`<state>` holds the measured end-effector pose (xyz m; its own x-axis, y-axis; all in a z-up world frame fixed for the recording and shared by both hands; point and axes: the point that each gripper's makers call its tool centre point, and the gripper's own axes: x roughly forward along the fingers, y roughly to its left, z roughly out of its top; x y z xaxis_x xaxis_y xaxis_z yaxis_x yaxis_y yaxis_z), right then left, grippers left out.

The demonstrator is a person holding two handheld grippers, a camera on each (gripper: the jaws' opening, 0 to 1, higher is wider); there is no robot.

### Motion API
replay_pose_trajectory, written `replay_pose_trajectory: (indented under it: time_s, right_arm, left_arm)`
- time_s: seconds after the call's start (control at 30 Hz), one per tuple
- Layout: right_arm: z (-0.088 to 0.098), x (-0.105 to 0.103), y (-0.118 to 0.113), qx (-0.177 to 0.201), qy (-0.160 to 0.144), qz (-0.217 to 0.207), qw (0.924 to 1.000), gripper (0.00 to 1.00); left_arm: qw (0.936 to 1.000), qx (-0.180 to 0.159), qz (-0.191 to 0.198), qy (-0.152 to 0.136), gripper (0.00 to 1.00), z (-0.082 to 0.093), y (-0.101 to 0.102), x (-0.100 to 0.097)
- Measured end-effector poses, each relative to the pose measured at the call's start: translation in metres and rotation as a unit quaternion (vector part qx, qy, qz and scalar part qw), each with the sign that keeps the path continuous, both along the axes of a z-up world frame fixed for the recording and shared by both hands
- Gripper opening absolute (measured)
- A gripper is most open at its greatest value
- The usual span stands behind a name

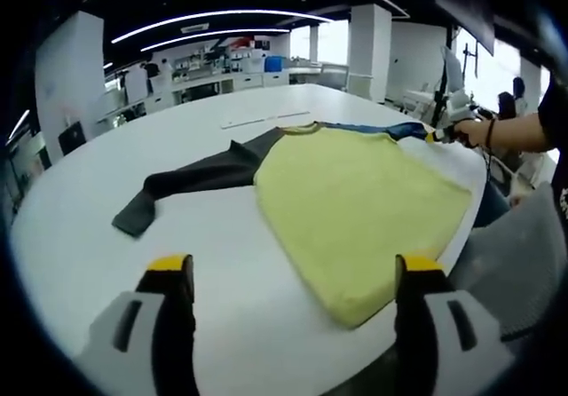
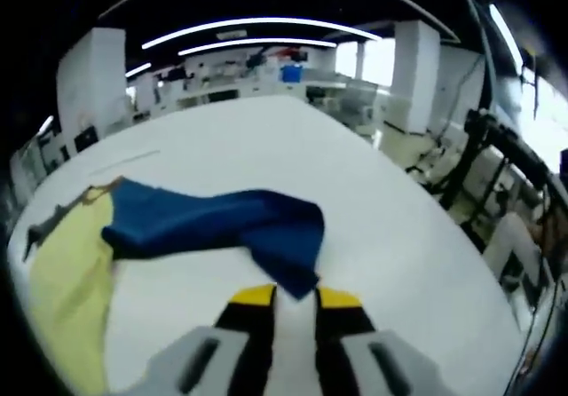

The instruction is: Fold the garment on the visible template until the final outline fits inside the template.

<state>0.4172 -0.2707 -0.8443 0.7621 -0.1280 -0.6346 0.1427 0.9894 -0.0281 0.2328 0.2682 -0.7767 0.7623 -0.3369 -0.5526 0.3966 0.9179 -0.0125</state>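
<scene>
- Left gripper view: the left gripper (image 1: 297, 276) hovers with its jaws wide apart and nothing between them, above the near edge of the white table (image 1: 222, 263). The garment (image 1: 355, 205) lies flat, yellow body nearest, its dark grey sleeve (image 1: 191, 183) stretched out to the left. The right gripper (image 1: 451, 121), in the person's hand (image 1: 475, 131), sits at the far blue sleeve.
- Right gripper view: the right gripper (image 2: 295, 297) has its jaws drawn narrow on the cuff of the blue sleeve (image 2: 213, 220), which is lifted and bunched.
- Step in hand, as I judge it: the first sleeve fold. Next, carry the blue sleeve across onto the yellow body, lay it flat, then release.
</scene>
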Motion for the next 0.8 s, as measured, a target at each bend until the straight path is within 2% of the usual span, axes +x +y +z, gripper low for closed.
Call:
replay_pose_trajectory:
  time_s: [0.1, 0.2, 0.53, 0.63, 0.8]
  right_arm:
    - [-0.001, 0.001, -0.001, 0.001, -0.001, -0.001, 1.0000, 0.07]
    - [0.000, 0.001, -0.004, -0.005, -0.002, 0.000, 1.0000, 0.00]
    - [0.005, -0.005, -0.004, 0.010, -0.015, -0.002, 0.9998, 0.00]
    - [0.019, -0.005, -0.009, -0.012, -0.030, 0.006, 0.9995, 0.00]
    - [0.048, -0.011, -0.017, -0.025, -0.050, 0.016, 0.9983, 0.00]
  left_arm:
    - [1.0000, 0.002, -0.001, 0.001, 0.90, -0.001, 0.001, 0.000]
    - [1.0000, 0.003, -0.002, 0.004, 0.89, -0.003, 0.002, -0.001]
    - [1.0000, 0.003, -0.001, 0.007, 0.88, -0.004, 0.001, 0.000]
    - [1.0000, 0.003, -0.002, 0.005, 0.87, -0.004, 0.001, 0.001]
    - [1.0000, 0.004, -0.003, 0.004, 0.87, -0.003, -0.002, 0.002]
